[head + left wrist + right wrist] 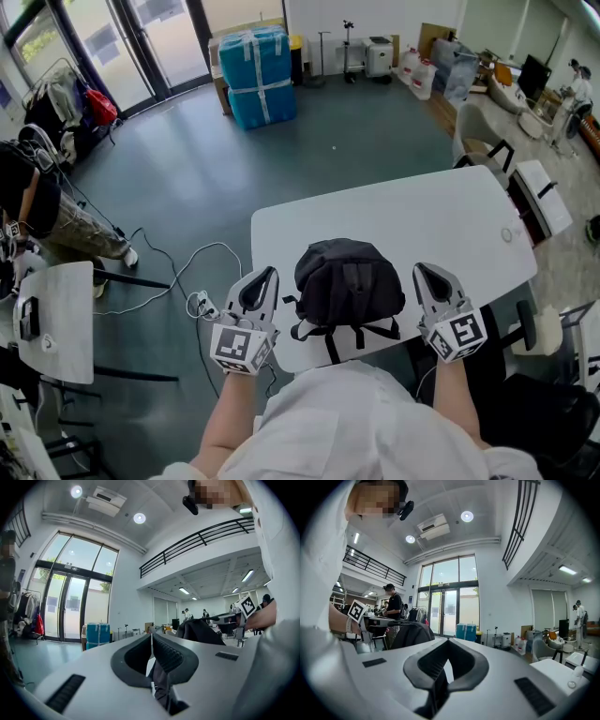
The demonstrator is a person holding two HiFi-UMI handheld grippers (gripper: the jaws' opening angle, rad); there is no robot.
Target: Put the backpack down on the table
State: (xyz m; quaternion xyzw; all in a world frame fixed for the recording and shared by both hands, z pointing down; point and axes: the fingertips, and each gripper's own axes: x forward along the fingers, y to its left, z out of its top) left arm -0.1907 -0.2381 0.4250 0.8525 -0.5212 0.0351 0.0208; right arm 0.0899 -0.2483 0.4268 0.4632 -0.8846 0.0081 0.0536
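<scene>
A black backpack (347,281) rests on the white table (422,225) near its front edge, with its straps trailing toward me. My left gripper (270,272) stands just left of it and my right gripper (422,270) just right, both pointing level. The left gripper view has the left gripper (151,637) closed, dark strap fabric (164,686) pinched low between the jaws, and the backpack (199,630) to the right. In the right gripper view the right gripper (448,640) is closed too, with a dark strap (436,691) running down between its jaws, and the backpack (412,637) to the left.
A small white side table (56,319) stands at the left, with cables (187,272) on the floor beside it. A person (37,206) is at the far left. Blue wrapped boxes (258,75) stand at the back. Chairs (539,197) crowd the table's right side.
</scene>
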